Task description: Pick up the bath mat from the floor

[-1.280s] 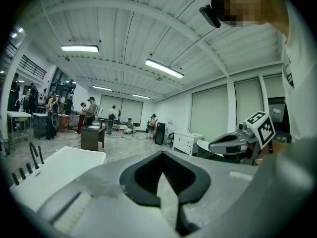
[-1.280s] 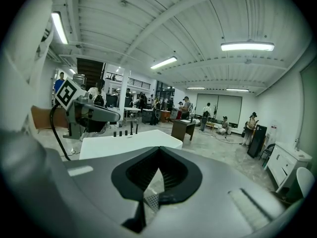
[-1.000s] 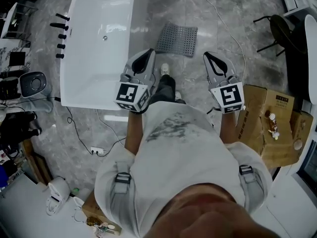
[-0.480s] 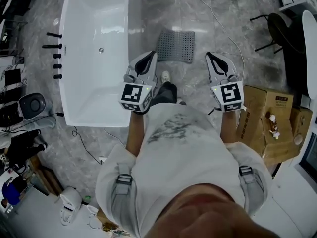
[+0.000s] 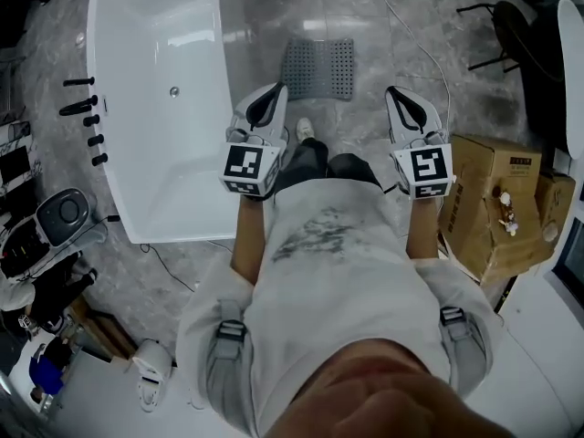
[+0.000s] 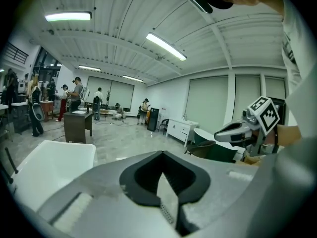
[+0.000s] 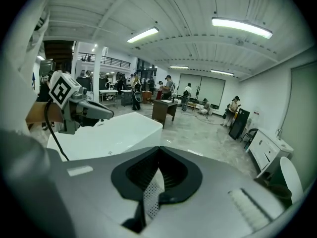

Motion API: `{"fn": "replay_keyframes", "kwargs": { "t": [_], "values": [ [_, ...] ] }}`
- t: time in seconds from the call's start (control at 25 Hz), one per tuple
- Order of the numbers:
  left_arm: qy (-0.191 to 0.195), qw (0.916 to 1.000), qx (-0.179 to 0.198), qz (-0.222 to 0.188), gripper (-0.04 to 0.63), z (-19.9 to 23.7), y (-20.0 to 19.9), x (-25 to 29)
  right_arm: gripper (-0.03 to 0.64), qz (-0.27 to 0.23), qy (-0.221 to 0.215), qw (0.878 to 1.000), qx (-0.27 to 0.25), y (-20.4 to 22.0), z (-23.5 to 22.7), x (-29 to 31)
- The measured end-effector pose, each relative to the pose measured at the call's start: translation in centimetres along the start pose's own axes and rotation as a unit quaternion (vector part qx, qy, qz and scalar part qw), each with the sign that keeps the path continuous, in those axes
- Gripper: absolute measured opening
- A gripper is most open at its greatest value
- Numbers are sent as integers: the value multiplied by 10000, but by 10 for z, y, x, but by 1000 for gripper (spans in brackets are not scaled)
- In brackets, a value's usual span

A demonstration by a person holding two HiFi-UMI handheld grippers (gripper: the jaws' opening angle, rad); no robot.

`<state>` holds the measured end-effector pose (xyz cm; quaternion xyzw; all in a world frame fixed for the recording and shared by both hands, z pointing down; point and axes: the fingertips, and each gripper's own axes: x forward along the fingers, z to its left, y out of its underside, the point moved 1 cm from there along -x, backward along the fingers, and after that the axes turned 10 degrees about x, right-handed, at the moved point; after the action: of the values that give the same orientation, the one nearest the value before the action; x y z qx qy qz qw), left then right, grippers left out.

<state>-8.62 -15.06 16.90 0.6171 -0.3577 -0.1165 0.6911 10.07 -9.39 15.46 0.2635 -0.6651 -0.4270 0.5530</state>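
The bath mat (image 5: 318, 68) is a grey perforated rectangle lying flat on the marble floor, just right of the bathtub. My left gripper (image 5: 276, 88) hovers short of its near left corner, jaws shut and empty. My right gripper (image 5: 395, 91) hangs to the mat's right, also shut with nothing in it. In the left gripper view the closed jaws (image 6: 161, 153) fill the lower frame and a strip of the mat (image 6: 167, 214) shows through their opening. The right gripper view shows the same: shut jaws (image 7: 159, 150) with a patch of mat (image 7: 152, 195) below them.
A white bathtub (image 5: 155, 108) stands at the left with black taps (image 5: 84, 112) on its rim. Cardboard boxes (image 5: 493, 199) sit at the right, a dark chair (image 5: 516, 35) at the far right. A white cable (image 5: 415, 30) trails over the floor beyond the mat.
The person has stepped forward: the bathtub has slid left and back in the picture. Both grippers have moved toward the mat, staying shut.
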Motion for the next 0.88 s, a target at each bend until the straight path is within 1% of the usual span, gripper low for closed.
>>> {"fn": "replay_keyframes", "kwargs": {
  "t": [0.2,0.36,0.56,0.68,0.88],
  "values": [
    [80,9999,-65,96,3,14,17,31,3,177,34,9997,192,16,-14,32],
    [70,9996,-49,253,3,19,32,52,3,283,5,9994,197,28,-23,49],
    [-17,9990,83,428,3,22,55,79,3,479,-48,9983,314,58,-45,68],
    [-98,9987,63,496,3,24,65,94,3,611,-147,9977,272,73,-56,81],
    [-280,9977,-43,617,3,23,83,113,3,724,-363,9965,215,88,-70,101]
  ]
}}
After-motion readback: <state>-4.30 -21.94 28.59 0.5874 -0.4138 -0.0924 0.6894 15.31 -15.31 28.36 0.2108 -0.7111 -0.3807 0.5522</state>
